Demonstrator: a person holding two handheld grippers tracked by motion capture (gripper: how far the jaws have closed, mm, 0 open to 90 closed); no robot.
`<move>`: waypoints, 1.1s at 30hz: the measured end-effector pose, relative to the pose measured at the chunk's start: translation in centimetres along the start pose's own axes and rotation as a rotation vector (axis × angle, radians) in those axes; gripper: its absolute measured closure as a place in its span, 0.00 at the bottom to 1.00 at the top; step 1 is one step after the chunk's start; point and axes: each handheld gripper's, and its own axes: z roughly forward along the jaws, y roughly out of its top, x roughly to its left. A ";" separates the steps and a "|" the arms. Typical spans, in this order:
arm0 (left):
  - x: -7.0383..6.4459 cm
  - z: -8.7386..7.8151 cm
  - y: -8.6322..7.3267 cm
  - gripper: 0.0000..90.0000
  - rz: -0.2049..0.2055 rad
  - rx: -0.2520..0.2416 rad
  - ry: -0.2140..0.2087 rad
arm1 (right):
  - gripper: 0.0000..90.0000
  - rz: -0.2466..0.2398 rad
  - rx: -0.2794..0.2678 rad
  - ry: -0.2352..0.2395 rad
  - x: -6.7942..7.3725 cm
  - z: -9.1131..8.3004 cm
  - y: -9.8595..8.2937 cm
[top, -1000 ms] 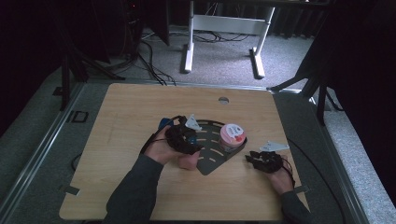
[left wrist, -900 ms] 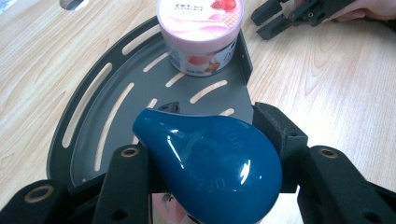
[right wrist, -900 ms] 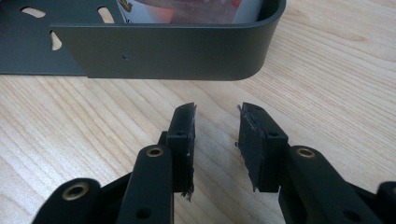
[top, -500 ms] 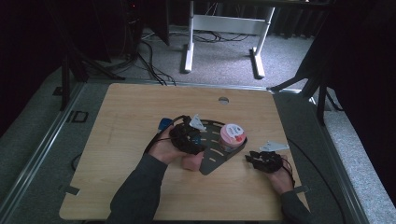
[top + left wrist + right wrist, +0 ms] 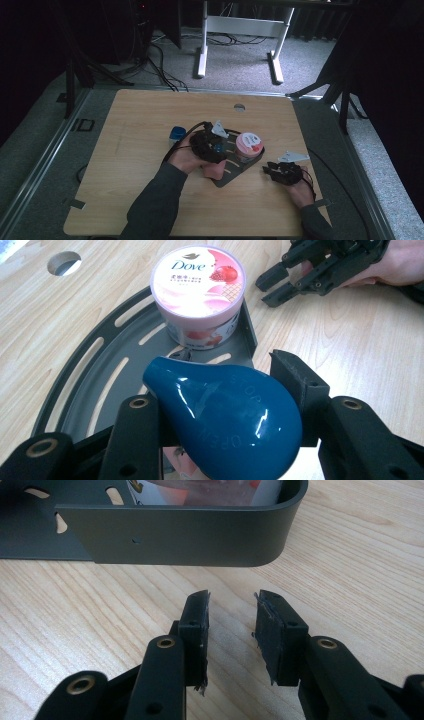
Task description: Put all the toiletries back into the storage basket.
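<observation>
On the wooden table (image 5: 140,130), the Dove tub (image 5: 198,285) already sits in the dark tray (image 5: 90,375) — left gripper (image 5: 225,410) clamps a blue teardrop bottle (image 5: 225,425) above it, unplaced; right gripper (image 5: 231,630) gapes empty beside it.

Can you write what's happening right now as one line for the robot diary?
left tongs: shut on blue bulb over dark tray | right tongs: open, empty, on table | Dove tub: in tray
</observation>
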 end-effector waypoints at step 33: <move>1.9 1.6 2.3 0.60 -0.061 -0.032 0.071 | 0.74 0.001 -0.002 0.003 -0.1 0.0 0.0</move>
